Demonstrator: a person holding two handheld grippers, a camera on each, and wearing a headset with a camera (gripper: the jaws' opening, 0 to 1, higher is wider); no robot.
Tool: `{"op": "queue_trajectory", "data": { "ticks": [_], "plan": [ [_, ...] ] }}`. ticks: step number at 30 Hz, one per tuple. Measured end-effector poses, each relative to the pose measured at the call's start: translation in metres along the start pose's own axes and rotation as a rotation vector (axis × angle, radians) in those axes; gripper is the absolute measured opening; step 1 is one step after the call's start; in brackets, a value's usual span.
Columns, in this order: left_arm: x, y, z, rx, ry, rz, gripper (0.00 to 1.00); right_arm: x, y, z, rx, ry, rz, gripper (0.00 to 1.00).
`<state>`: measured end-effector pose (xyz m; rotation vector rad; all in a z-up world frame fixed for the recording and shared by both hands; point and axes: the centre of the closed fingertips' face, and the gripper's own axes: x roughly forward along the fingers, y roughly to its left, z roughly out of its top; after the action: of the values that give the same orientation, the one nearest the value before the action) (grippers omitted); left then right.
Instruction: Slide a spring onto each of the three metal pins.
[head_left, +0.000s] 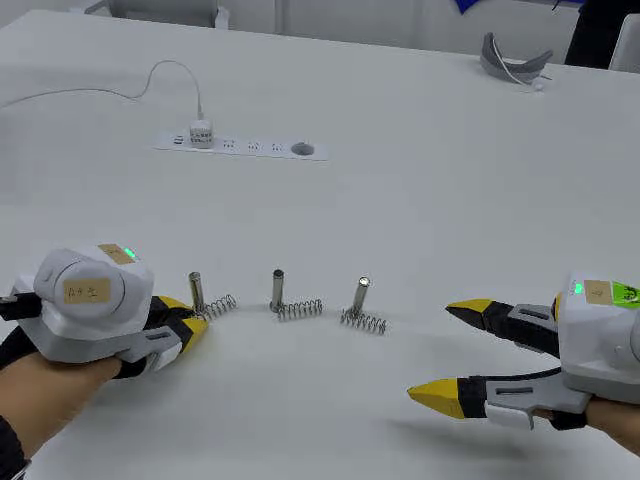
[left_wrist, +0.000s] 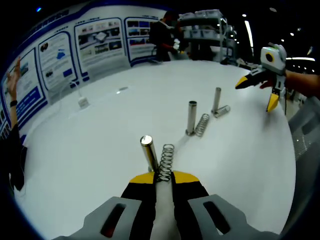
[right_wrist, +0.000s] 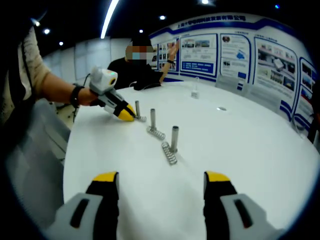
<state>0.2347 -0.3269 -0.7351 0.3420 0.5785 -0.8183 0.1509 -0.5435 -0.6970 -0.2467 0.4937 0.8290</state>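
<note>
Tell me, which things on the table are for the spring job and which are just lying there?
For the job: left pin, middle pin, right pin; left spring, pinched in the left gripper; middle spring; right spring; the open right gripper.

Just lying about: power strip, white charger plugged into it, cable, grey curved object at the far edge.

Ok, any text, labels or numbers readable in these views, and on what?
Nothing reads clearly.
Left label, on the left gripper: handwritten, too small to read.
Right label, on the right gripper: too small to read.
Wall posters: blurred.
Banner heading: blurred.
</note>
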Motion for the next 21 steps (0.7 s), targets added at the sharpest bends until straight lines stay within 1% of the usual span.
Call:
{"op": "queue_trajectory", "data": {
  "ticks": [6, 13, 21],
  "plan": [
    [-0.001, -0.001, 0.000, -0.001, 0.001, -0.005, 0.11, 0.000, 0.000, 0.000, 0.000, 0.001, -0.001, 0.70],
    [-0.006, -0.002, 0.000, -0.005, 0.000, -0.008, 0.11, 0.000, 0.001, 0.000, -0.001, 0.000, 0.001, 0.70],
    [-0.011, -0.008, 0.002, -0.007, -0.007, -0.021, 0.10, 0.000, 0.000, 0.001, -0.003, -0.003, 0.001, 0.70]
  ]
}}
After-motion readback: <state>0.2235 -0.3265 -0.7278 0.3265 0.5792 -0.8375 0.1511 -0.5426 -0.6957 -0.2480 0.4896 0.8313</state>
